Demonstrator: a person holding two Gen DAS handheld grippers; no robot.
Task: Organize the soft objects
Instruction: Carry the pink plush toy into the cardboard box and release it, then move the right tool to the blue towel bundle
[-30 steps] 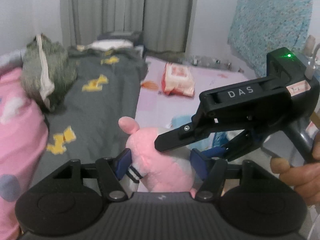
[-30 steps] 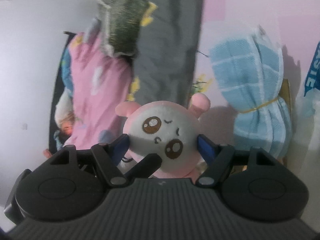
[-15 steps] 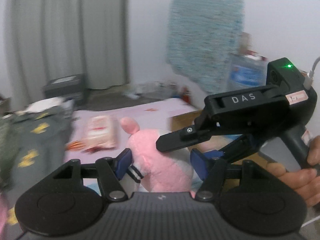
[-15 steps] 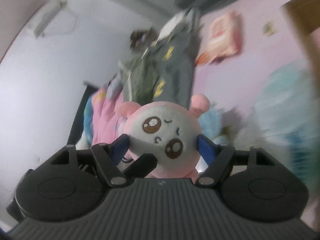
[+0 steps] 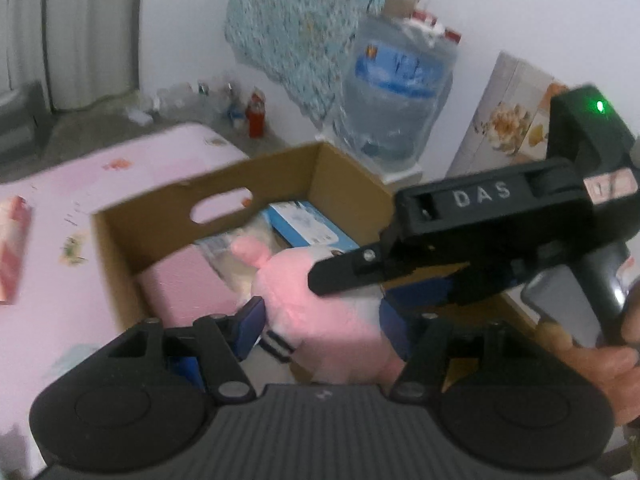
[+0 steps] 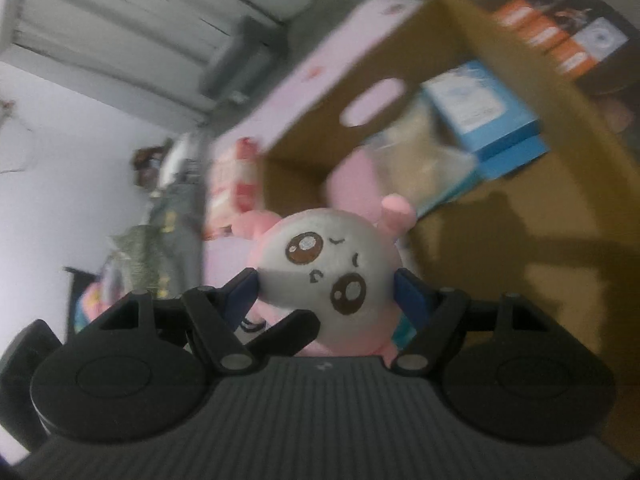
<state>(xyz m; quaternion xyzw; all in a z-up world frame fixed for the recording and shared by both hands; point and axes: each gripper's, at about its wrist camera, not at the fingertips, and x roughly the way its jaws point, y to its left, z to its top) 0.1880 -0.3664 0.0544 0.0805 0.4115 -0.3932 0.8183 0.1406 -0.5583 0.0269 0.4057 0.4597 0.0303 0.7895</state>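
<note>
A pink plush toy (image 5: 320, 312) with a white face (image 6: 324, 272) is held between both grippers. My left gripper (image 5: 320, 316) is shut on its body from behind. My right gripper (image 6: 324, 292) is shut on its head; it shows in the left wrist view (image 5: 460, 256) coming in from the right. The toy hangs over the near side of an open cardboard box (image 5: 168, 208), which also shows in the right wrist view (image 6: 460, 40). The box holds a pink soft item (image 5: 180, 288), a clear bag (image 5: 236, 256) and a blue-and-white box (image 5: 304, 228).
The box stands beside a bed with a pink sheet (image 5: 60, 240). A red-and-white pack (image 5: 12, 240) lies on the bed. A water jug (image 5: 396, 84) stands behind the box, under a hanging blue towel (image 5: 296, 20). Curtains (image 5: 72, 32) hang at the left.
Both grippers have swung right with the plush toy, from over the bed to over the cardboard box. The grip on the toy is unchanged.
</note>
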